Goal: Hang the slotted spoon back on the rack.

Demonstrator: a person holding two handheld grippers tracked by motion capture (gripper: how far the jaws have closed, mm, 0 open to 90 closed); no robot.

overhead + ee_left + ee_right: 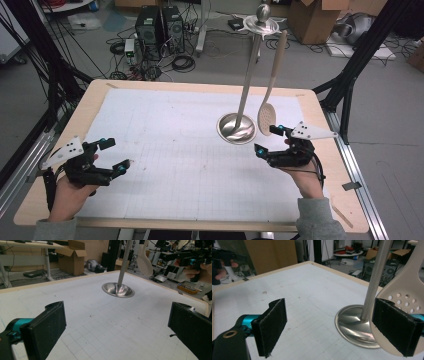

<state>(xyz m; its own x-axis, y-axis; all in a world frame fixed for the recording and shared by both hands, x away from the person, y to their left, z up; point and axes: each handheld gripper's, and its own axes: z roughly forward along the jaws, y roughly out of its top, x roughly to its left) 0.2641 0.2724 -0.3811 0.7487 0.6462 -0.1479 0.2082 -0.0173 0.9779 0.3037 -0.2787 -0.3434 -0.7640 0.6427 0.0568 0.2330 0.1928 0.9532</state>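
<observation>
High view: white gridded mat (175, 150) on wooden table (95, 92); cables, computer towers (160, 25) behind. Left gripper (114, 153), right gripper (269, 140) agape, empty.

Each hand wears a grey sleeve. The left gripper (111, 155) and the right gripper (268, 141) are black, each topped by a grey three-cornered plate with dark holes. Teal fittings sit behind the flat, rough-faced black jaws. A black cable trails from each gripper.

Two black computer towers (160, 25) and cardboard boxes (320, 17) stand on the floor beyond the table (95, 97).
</observation>
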